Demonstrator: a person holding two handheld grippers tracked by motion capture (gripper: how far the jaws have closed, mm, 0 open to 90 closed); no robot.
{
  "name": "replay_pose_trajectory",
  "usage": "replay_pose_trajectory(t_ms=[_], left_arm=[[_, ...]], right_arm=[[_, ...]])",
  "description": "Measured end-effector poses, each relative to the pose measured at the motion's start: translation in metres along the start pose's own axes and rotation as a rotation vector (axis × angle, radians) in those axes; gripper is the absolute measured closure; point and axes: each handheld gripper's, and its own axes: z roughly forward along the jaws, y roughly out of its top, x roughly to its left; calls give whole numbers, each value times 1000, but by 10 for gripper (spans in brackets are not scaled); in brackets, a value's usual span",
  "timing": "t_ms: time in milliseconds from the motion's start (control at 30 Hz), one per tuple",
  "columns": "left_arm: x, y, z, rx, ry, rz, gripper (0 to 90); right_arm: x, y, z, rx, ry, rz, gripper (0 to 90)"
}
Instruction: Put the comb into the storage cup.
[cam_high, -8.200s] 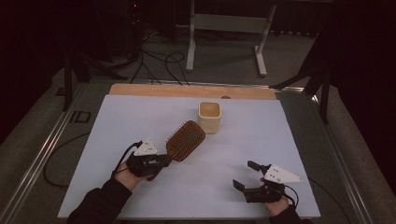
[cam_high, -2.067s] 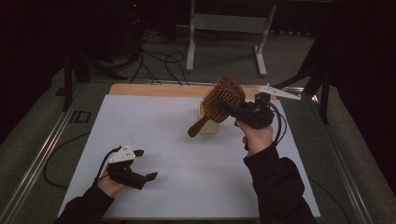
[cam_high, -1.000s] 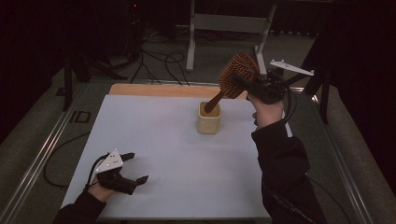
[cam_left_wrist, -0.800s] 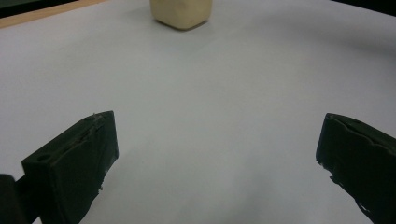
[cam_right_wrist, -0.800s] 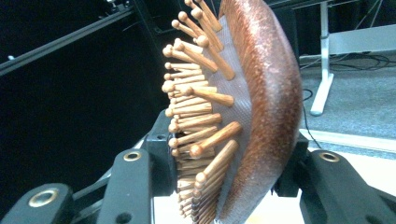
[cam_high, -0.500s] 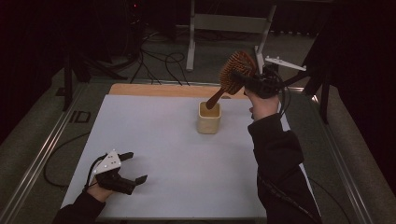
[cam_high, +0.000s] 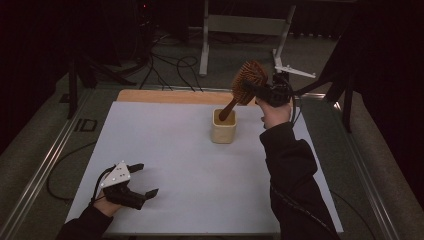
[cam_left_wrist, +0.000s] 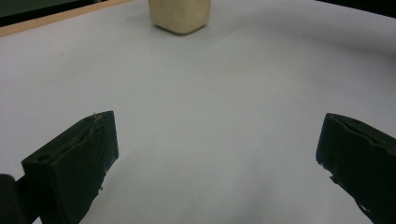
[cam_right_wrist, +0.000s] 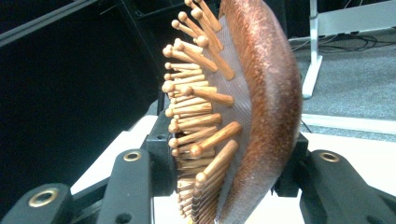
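Lowered handle-first into the cup (cam_high: 223, 127) at upper centre, the hairbrush (cam_high: 248, 81), clenched by the right gripper (cam_high: 260, 90), could tip it; the left gripper (cam_high: 142, 179) rests released.

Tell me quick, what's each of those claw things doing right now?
Left gripper: open, holding nothing, low over the white table.
Right gripper: shut on the hairbrush, its handle in the cup.

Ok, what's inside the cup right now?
The brush handle's tip dips into the cup, slanting up to the head held in the right gripper. The cup's wall hides the bottom, so anything else inside can't be seen.
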Motion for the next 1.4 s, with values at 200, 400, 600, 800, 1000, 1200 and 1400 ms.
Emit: replay_pose_trajectory(t_ms=[200,400,600,800,1000,1200,1400], left_arm=[[0,0,0,2,-7,1,0],[1,-1,1,1,-11,0,0],[0,-1,1,-1,-15,1,0],[0,-1,1,1,-21,2,0],[0,-1,1,-1,-22,2,0],[0,-1,1,-6,-23,3,0],[0,-1,1,-5,-32,2,0]], right_arm=[[-2,-5,8,17,0,5,535],[-5,-12,16,35,3,14,534],[-7,-18,23,57,3,12,534],[-8,-25,31,77,1,17,534],[-9,-31,36,91,1,19,534],[-9,-38,43,107,0,15,533],[-11,-42,46,112,-3,18,533]])
